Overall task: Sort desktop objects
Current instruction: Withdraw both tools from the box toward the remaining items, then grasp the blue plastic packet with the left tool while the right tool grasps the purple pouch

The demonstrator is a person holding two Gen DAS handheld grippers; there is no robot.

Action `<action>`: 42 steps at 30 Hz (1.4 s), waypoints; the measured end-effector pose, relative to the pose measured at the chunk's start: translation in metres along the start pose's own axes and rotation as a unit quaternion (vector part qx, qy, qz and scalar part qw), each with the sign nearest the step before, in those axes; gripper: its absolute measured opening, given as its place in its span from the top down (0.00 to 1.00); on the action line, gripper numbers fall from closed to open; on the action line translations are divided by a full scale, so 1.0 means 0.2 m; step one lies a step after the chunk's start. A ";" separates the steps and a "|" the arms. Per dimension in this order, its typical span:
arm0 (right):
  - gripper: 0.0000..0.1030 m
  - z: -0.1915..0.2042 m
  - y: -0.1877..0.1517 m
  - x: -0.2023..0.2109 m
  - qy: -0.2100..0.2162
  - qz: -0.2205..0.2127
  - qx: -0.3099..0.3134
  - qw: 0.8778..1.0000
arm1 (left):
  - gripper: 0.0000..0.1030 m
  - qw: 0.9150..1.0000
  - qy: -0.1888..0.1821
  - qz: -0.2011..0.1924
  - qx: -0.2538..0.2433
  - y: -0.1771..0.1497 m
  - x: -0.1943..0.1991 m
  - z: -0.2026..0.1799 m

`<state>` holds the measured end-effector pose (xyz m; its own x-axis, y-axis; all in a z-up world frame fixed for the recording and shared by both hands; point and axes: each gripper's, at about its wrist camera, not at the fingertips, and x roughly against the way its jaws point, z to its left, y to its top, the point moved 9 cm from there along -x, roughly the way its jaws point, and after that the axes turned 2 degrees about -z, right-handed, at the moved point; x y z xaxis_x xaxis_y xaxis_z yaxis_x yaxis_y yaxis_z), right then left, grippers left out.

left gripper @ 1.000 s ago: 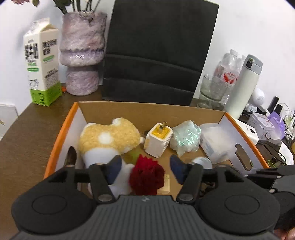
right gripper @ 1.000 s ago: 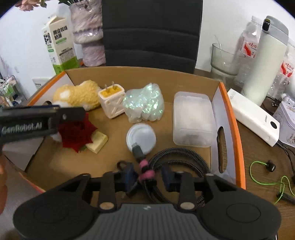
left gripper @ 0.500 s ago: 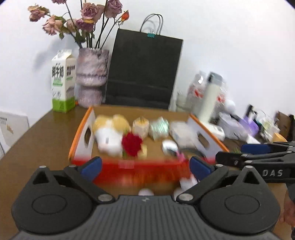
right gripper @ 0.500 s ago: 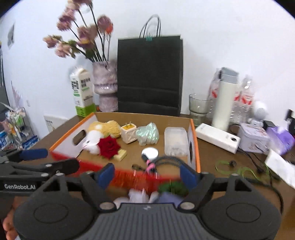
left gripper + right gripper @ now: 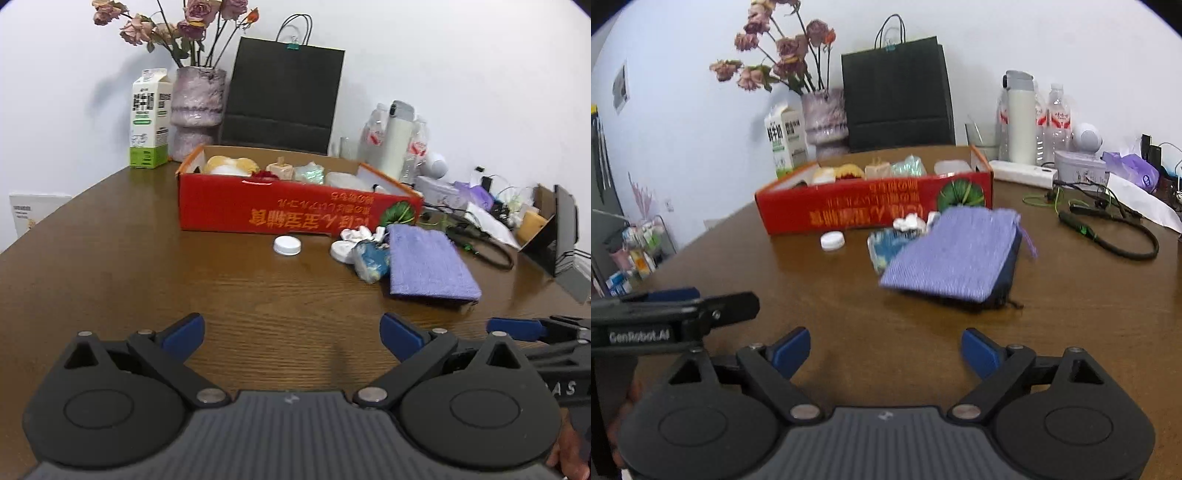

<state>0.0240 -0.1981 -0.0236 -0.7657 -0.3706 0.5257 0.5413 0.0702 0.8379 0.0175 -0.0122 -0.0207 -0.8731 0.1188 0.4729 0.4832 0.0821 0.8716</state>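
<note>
The near wall of the red cardboard box [image 5: 295,214] hides the lower parts of everything inside it; only the tops of the plush toy [image 5: 227,165], charger [image 5: 279,170] and glittery wrapper [image 5: 312,172] show. The purple pouch [image 5: 955,254] is blurred in the right wrist view and covers part of the blue packet [image 5: 886,247]. Clutter toward the table's far right corner [image 5: 491,203] is too small to identify.

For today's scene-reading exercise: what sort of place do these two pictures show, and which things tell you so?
Probably an office or home desk. A brown wooden table stands against a white wall, with cables and a white power bank at one side, and a vase of dried flowers beside a milk carton.
</note>
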 end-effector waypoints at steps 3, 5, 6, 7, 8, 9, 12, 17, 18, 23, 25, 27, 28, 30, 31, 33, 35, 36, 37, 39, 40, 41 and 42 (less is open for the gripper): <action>0.14 -0.01 -0.02 0.01 0.005 -0.004 -0.010 1.000 | 0.00 1.000 0.006 0.005 -0.005 -0.03 -0.02 -0.01; 0.14 -0.03 -0.02 0.01 0.008 -0.008 -0.024 1.000 | 0.00 1.000 0.002 0.004 0.000 -0.04 -0.01 0.00; 0.14 -0.03 -0.03 0.01 0.015 -0.009 -0.034 0.999 | 0.00 1.000 0.002 0.003 0.002 -0.05 -0.01 0.00; 0.14 -0.04 -0.02 0.01 0.023 -0.010 -0.041 0.999 | 0.00 1.000 0.002 0.008 0.004 -0.05 -0.02 0.01; 0.14 -0.04 -0.02 0.01 0.029 -0.012 -0.049 0.998 | 0.00 1.000 -0.002 0.018 0.009 -0.06 -0.03 0.01; 0.14 -0.05 -0.02 0.02 0.033 -0.014 -0.058 0.998 | 0.00 1.000 -0.004 0.028 0.013 -0.07 -0.04 0.01; 0.14 -0.06 -0.02 0.01 0.038 -0.017 -0.066 0.997 | 0.00 0.999 -0.002 0.033 0.016 -0.07 -0.05 0.01; 0.13 -0.06 -0.01 0.00 0.041 -0.017 -0.070 0.997 | 0.00 0.999 0.000 0.037 0.003 -0.08 -0.06 -0.02; 0.13 -0.06 -0.01 0.00 0.042 -0.017 -0.072 0.996 | 0.00 0.999 0.000 0.038 0.001 -0.08 -0.06 -0.02; 0.13 -0.06 -0.01 0.00 0.039 -0.018 -0.075 0.996 | 0.00 0.999 0.000 0.037 0.000 -0.08 -0.06 -0.03; 0.13 -0.06 -0.02 0.01 0.035 -0.020 -0.075 0.996 | 0.00 0.999 0.000 0.035 0.003 -0.08 -0.06 -0.02; 0.13 -0.06 -0.02 0.01 0.033 -0.019 -0.074 0.997 | 0.00 0.999 -0.001 0.035 0.002 -0.07 -0.05 -0.03; 0.13 -0.06 -0.02 0.01 0.032 -0.019 -0.075 0.997 | 0.00 0.999 0.000 0.035 0.001 -0.07 -0.05 -0.03; 0.13 -0.07 -0.01 0.01 0.029 -0.020 -0.074 0.997 | 0.00 0.999 -0.001 0.036 -0.009 -0.07 -0.06 -0.04; 0.13 -0.08 0.00 0.02 0.027 -0.022 -0.079 0.996 | 0.00 0.999 -0.002 0.038 -0.014 -0.06 -0.06 -0.05; 0.13 -0.10 0.03 0.01 0.025 -0.026 -0.086 0.996 | 0.00 0.999 -0.008 0.032 -0.023 -0.03 -0.08 -0.06; 0.13 -0.12 0.08 -0.01 0.014 -0.027 -0.083 0.996 | 0.01 0.999 -0.015 0.025 -0.030 0.03 -0.11 -0.09; 0.13 -0.14 0.11 -0.02 0.010 -0.029 -0.078 0.996 | 0.01 0.999 -0.020 0.022 -0.032 0.06 -0.13 -0.10; 0.13 -0.16 0.14 -0.04 0.003 -0.033 -0.075 0.997 | 0.04 0.999 -0.030 0.020 -0.035 0.10 -0.16 -0.12; 0.15 -0.22 0.21 -0.09 -0.012 -0.037 -0.066 0.997 | 0.07 0.998 -0.051 0.014 -0.040 0.16 -0.23 -0.16; 0.15 -0.24 0.23 -0.12 -0.019 -0.035 -0.065 0.997 | 0.10 0.997 -0.059 0.013 -0.042 0.19 -0.28 -0.19; 0.17 -0.27 0.26 -0.16 -0.024 -0.034 -0.064 0.997 | 0.16 0.997 -0.066 0.016 -0.046 0.21 -0.33 -0.22; 0.21 -0.30 0.29 -0.20 -0.030 -0.032 -0.068 0.997 | 0.19 0.996 -0.070 0.023 -0.047 0.23 -0.37 -0.24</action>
<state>0.1066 -0.2359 -0.0049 -0.8177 -0.3134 0.4829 0.5295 -0.0804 0.8445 0.1017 -0.0643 -0.0100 -0.8298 0.2574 0.4951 0.5079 -0.0189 0.8612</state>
